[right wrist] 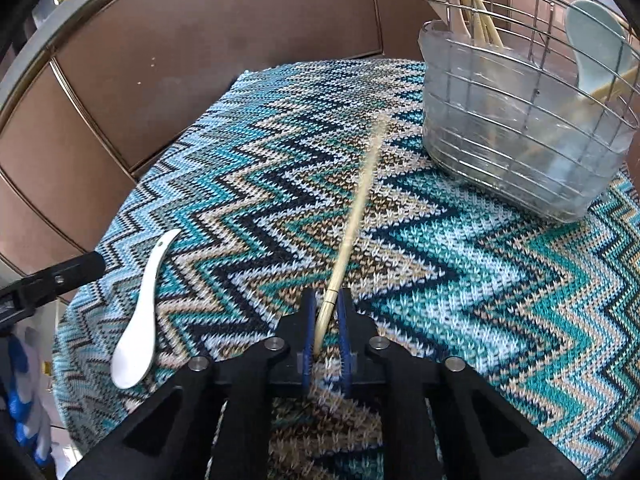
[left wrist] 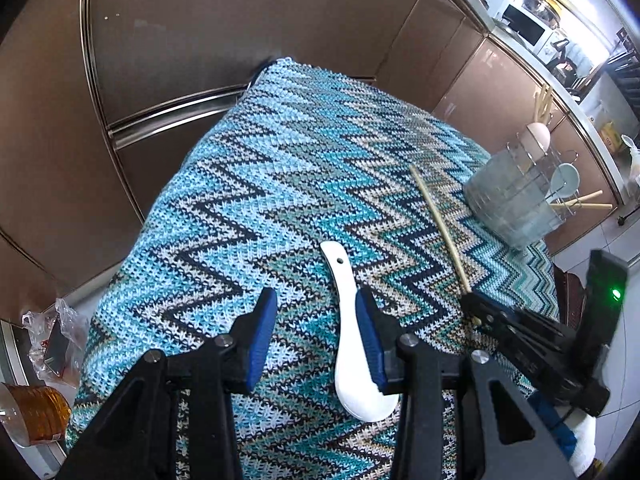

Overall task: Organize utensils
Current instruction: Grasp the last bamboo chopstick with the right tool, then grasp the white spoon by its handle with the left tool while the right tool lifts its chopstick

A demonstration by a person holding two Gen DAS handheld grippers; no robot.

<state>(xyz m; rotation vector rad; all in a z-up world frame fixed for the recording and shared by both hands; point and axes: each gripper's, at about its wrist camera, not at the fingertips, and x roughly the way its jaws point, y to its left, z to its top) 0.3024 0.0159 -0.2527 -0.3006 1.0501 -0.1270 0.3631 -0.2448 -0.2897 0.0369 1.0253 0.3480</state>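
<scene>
A white ceramic spoon [left wrist: 352, 344] lies on the blue zigzag knit cloth [left wrist: 260, 184], its handle pointing away. My left gripper [left wrist: 316, 304] is open above it; the spoon lies beside the right finger [left wrist: 370, 336]. The spoon also shows at the left of the right wrist view [right wrist: 140, 320]. My right gripper [right wrist: 326, 308] is shut on the near end of a bamboo chopstick [right wrist: 356, 220], whose far tip points toward the wire utensil basket [right wrist: 520, 120]. The chopstick [left wrist: 440, 224] and right gripper [left wrist: 480, 312] show in the left wrist view. The basket holds a pale blue spoon [right wrist: 596, 40] and wooden utensils [right wrist: 472, 4].
Brown cabinet fronts [left wrist: 240, 20] with metal trim stand behind the table. The basket [left wrist: 516, 196] stands at the table's right end. A plastic bag [left wrist: 56, 344] and an amber container [left wrist: 36, 416] sit low at the left. A counter with appliances [left wrist: 532, 20] runs at the far right.
</scene>
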